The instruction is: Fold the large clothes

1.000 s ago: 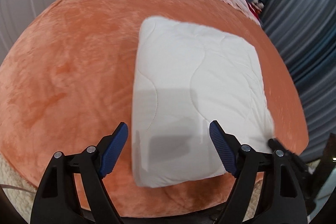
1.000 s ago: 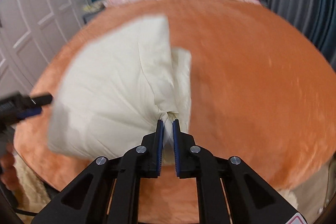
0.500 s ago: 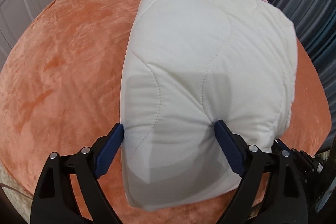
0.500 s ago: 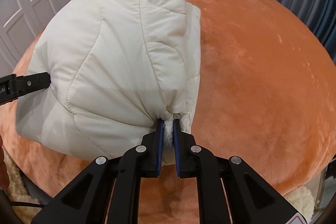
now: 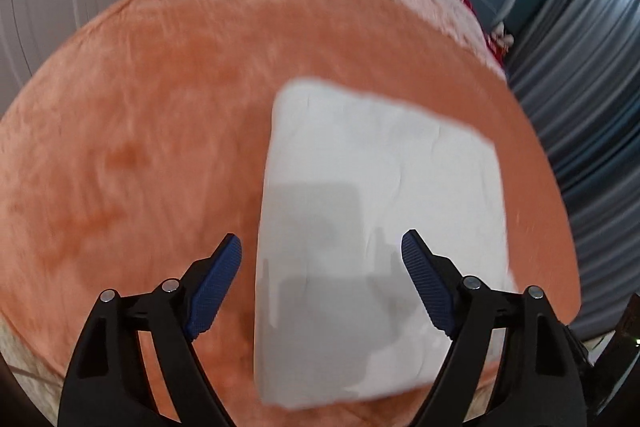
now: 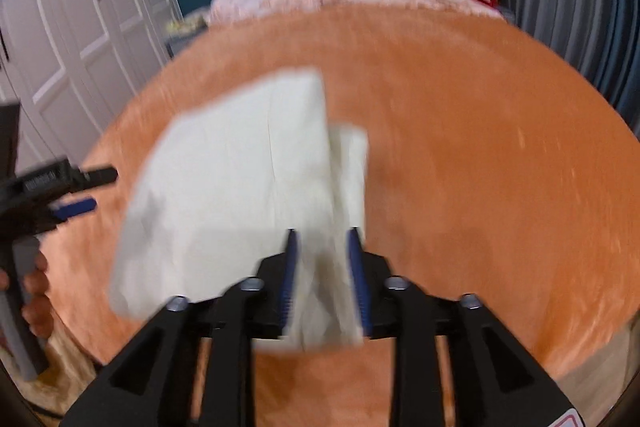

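Dropped back onto orange plush bed cover (image 5: 140,155), folded white quilted garment (image 5: 380,211) lying flat, left gripper (image 5: 322,279) wide and empty, right gripper (image 6: 322,267) jaws just been opening, loosely straddling near edge; release fully, lift straight off, avoid dragging fold.

The right tool (image 6: 322,277) has just been opening around the folded quilt (image 5: 380,227) (now flat on the orange bed (image 5: 140,147)); both tools have pulled back.

Matt quilted garment (image 5: 380,195), plush bedspread (image 5: 160,147)
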The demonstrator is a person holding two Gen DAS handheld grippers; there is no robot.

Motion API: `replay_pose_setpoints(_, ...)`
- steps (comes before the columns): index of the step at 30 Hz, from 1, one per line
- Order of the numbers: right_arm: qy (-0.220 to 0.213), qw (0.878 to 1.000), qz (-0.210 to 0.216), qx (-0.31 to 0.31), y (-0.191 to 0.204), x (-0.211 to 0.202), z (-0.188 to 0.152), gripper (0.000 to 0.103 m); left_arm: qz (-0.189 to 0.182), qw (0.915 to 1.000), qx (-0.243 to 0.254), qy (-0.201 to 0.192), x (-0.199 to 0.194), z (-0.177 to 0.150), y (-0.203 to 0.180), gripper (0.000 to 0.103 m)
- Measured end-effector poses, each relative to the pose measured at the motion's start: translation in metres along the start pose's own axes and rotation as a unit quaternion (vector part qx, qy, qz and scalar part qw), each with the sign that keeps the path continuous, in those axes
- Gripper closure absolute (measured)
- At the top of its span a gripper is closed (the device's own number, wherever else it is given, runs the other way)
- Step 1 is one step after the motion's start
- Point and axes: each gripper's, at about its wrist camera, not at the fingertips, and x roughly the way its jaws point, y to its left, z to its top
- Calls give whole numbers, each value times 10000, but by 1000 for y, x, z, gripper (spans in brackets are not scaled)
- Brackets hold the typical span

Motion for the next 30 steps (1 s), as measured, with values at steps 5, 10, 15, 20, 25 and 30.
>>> replay_pose_setpoints(5, -39, 9973, 389, 621, -3, 41, 65, 50, 53, 10000, -79, 18, 18, 38, -8, 23)
replay_pose_setpoints(10, 730, 9898, 385, 1158, -6, 108, 78, 51, 172, 9993, -231, 237, 46, 48, -11, 23)
replay_pose_setpoints(15, 379, 9940, 347, 964, -8, 92, 62, 97, 129, 9993, -131, 325, 59, 45, -19, 23)
replay_pose_setpoints(20, 447, 9942, -299, 934, -29, 105, 40, 97, 200, 9985, 60, 510, 86, 39, -32, 23)
replay_pose_setpoints(25, 559, 9948, -624, 577, -25, 139, 19, 94, 411, 9973, 316, 516, 113, 30, -47, 17)
replay_pose_setpoints(30, 507, 9959, -640, 398, -25, 152, 9, 91, 733, 9952, 525, 379, 132, 19, -47, 11)
